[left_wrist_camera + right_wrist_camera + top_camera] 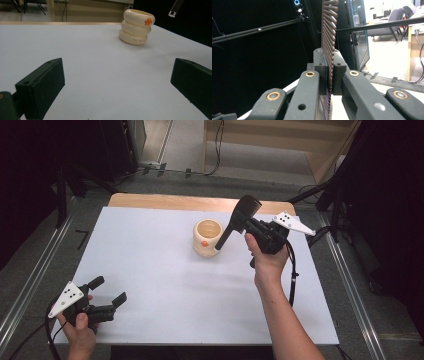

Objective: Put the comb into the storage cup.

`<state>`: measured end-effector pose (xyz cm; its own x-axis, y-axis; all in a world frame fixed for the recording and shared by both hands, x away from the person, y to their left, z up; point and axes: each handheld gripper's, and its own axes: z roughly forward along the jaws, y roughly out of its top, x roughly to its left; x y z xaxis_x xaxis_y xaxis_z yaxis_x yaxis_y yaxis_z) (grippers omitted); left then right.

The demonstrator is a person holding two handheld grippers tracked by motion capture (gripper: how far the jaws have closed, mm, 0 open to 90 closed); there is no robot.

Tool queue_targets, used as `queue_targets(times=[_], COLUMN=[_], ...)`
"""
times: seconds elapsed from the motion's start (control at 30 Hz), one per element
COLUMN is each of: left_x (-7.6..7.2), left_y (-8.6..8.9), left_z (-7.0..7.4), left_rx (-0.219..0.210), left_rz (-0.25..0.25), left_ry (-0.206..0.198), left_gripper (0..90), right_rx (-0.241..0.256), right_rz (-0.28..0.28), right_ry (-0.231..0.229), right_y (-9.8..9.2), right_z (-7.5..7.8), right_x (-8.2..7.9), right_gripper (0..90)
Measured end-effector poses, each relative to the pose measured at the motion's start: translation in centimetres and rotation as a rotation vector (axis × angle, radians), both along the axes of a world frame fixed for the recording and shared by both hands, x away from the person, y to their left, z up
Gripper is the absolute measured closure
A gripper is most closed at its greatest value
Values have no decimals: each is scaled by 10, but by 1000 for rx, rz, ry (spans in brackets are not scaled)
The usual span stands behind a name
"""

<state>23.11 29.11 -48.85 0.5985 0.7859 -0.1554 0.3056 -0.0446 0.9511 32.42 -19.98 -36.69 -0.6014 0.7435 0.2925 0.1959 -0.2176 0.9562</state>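
Note:
A cream ringed cup (207, 238) with an orange spot stands upright near the middle of the white table (165, 290); it also sits far ahead in the left gripper view (136, 26). My right gripper (248, 220) is shut on the toothed head of a dark brown comb (239, 217), held in the air just right of the cup. The comb's handle slants down to the cup's right rim, its tip (175, 7) hanging above and beside the cup. The comb (329, 25) stands edge-on between the shut jaws (330, 62). My left gripper (107, 290) rests open and holds nothing (117, 77) at the front left corner.
A wooden strip (150, 200) runs along the table's far edge. Metal rails flank both sides of the table. Dark stands and cables (320, 195) lie beyond the back right corner. Bare white surface stretches between the left gripper and the cup.

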Motion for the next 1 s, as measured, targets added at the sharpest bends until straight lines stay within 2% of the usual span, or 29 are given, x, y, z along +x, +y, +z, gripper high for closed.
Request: queue_targets(times=[0.2, 0.8, 1.0], left_x=[-2, -2, -1], left_y=[0, 0, -1], left_z=[0, -1, -1], left_rx=[-11, -7, -4], left_rz=[-2, -4, -6], left_ry=[-1, 4, 7], left_gripper=[0, 0, 0], right_rx=[-12, -33, -25], right_rz=[-4, -19, -24], right_ry=[0, -22, -30], right_y=[1, 7, 10], right_z=[3, 12, 9], right_x=[6, 26, 33], right_gripper=[843, 843, 843])
